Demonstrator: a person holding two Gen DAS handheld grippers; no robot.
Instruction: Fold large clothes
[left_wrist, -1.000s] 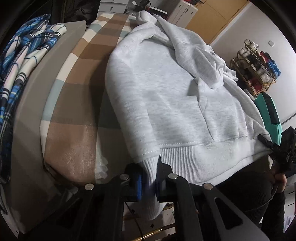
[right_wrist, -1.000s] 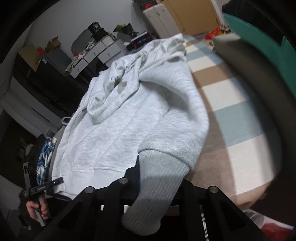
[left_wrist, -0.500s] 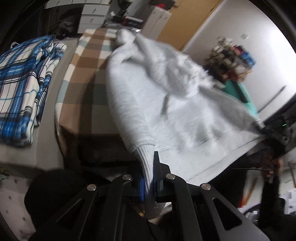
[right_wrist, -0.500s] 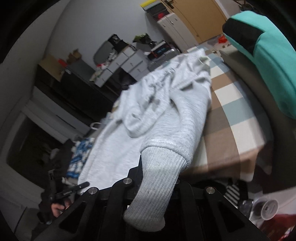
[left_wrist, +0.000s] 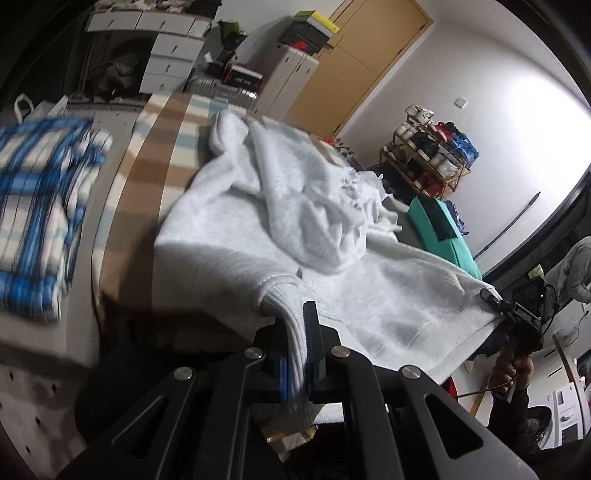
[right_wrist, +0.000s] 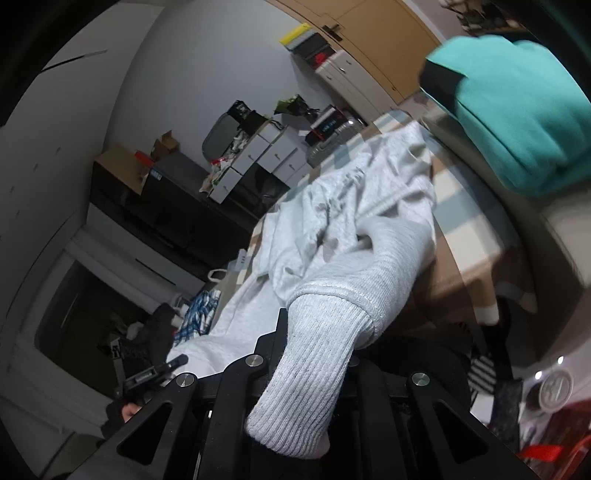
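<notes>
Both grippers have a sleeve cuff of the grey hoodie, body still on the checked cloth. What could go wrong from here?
1. The left gripper pinches only a thin edge of its cuff; the hoodie's weight may pull it free.
2. The hood lies bunched on the chest, so a fold could trap that lump.
3. Dragging may shift the checked cloth underneath.

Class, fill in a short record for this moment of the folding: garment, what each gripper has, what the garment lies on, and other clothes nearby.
garment: light grey hoodie, rumpled, hood bunched on top
left gripper: shut on a ribbed sleeve cuff
right gripper: shut on the other ribbed cuff, which hangs over its fingers
surface: checked brown, white and pale blue cover
nearby clothes: blue plaid garment to one side; teal garment to the other
</notes>
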